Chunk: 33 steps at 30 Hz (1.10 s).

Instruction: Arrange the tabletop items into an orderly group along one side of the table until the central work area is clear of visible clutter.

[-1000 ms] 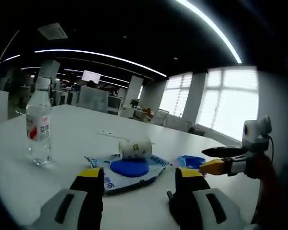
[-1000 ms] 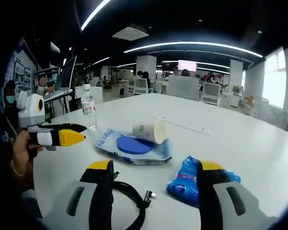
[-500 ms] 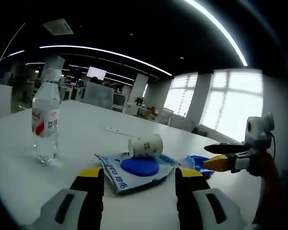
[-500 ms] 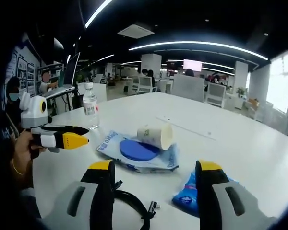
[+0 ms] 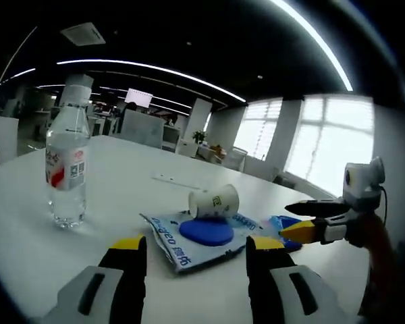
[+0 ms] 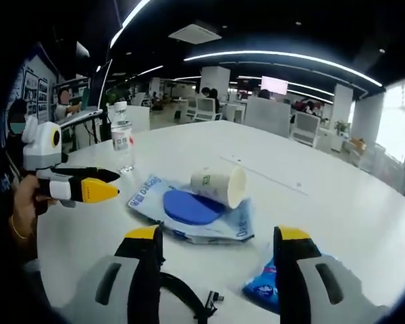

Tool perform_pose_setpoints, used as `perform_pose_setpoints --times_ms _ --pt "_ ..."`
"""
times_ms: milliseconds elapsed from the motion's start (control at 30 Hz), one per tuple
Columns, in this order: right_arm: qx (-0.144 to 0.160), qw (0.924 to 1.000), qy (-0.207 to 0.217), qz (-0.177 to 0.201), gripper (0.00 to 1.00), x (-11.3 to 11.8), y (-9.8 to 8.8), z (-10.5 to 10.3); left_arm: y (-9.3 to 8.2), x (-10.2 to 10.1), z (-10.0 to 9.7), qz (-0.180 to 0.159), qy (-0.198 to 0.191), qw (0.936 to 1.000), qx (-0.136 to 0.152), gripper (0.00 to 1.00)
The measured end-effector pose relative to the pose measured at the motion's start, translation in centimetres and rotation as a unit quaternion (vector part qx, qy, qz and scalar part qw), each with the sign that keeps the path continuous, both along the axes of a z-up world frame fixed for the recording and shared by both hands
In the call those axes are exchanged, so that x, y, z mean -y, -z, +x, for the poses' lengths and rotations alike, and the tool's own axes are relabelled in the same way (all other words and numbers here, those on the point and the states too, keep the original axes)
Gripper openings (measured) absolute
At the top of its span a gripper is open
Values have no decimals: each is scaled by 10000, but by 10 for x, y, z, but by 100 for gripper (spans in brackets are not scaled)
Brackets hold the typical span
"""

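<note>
Hovering low over the white surface [image 5: 121, 182], left claw [image 5: 196, 251] spread apart, grasping nothing. Right claw [image 6: 216, 243] likewise parted and empty above the near edge. Paper cup [image 6: 219, 185] on its side at centre, resting on the far edge of a flat printed pouch [image 6: 189, 216], a blue disc [image 6: 187, 206] lying on the pouch. Water bottle [image 5: 67, 165] upright, well apart at far left. Blue crinkled packet [image 6: 273, 287] near right, partly behind a jaw. Black cable [image 6: 189, 300] between the right jaws.
</note>
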State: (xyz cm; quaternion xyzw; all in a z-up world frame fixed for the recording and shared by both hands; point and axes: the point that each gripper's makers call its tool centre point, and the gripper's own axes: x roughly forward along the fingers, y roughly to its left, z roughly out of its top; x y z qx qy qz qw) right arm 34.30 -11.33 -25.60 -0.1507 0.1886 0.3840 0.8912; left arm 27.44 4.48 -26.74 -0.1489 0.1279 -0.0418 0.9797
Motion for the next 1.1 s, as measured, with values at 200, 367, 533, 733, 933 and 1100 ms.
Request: perform_pose_setpoints --times_ms 200,367,533,733,933,1100 --pt "14 9999 47 -93 58 -2 4 7 0 2 4 110 71 9999 -30 58" --pt "-16 9997 71 -216 57 -4 9 11 2 1 9 40 88 9999 -69 58" --pt "6 9995 124 -297 54 -6 11 15 7 1 13 32 132 9997 -180 58" --pt "-63 9989 148 -433 51 -10 16 21 12 -1 16 32 124 9996 -265 58" --pt "-169 9982 139 -565 48 -14 21 21 15 -9 21 135 10 9994 -332 55" --pt "-225 9968 172 -744 47 -13 27 28 16 -10 25 56 11 9993 -363 55"
